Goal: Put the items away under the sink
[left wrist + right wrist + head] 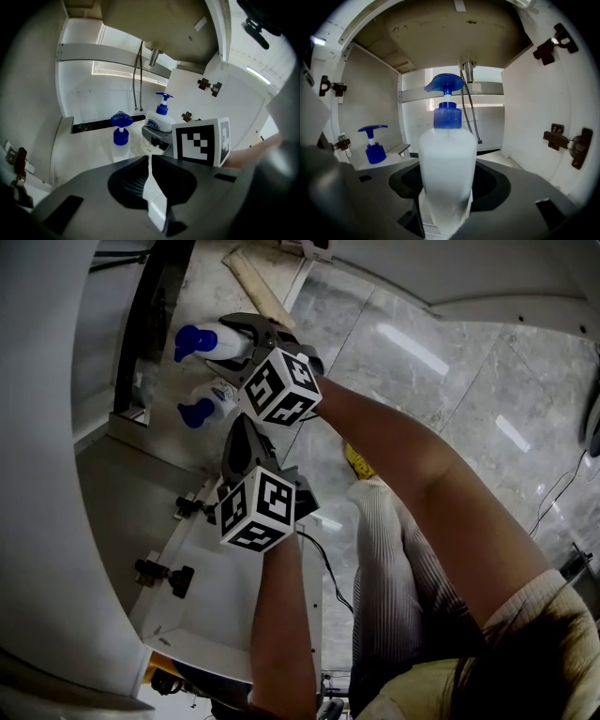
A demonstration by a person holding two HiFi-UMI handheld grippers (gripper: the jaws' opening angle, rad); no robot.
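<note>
- The right gripper (446, 206) is clenched on a translucent white pump bottle (447, 164) with a blue pump head, which stands upright between its jaws.
- The held bottle sits inside the opening of the white sink cabinet (534, 93), below the metal drain pipe (467, 70) that hangs from the cabinet's top.
- A second pump bottle (121, 135), smaller and also blue-topped, stands on the cabinet's floor to the left of the held one, apart from it.
- The left gripper (150, 159) hangs in front of the cabinet's opening with its jaws pressed together on nothing.
- Two thin hoses (137, 79) drop along the cabinet's back wall beside the drain pipe.
- Dark hinges (567, 140) are fixed to the cabinet's right wall.
- In the head view, both of the person's forearms reach toward the cabinet from over a grey marbled floor (450, 381).
</note>
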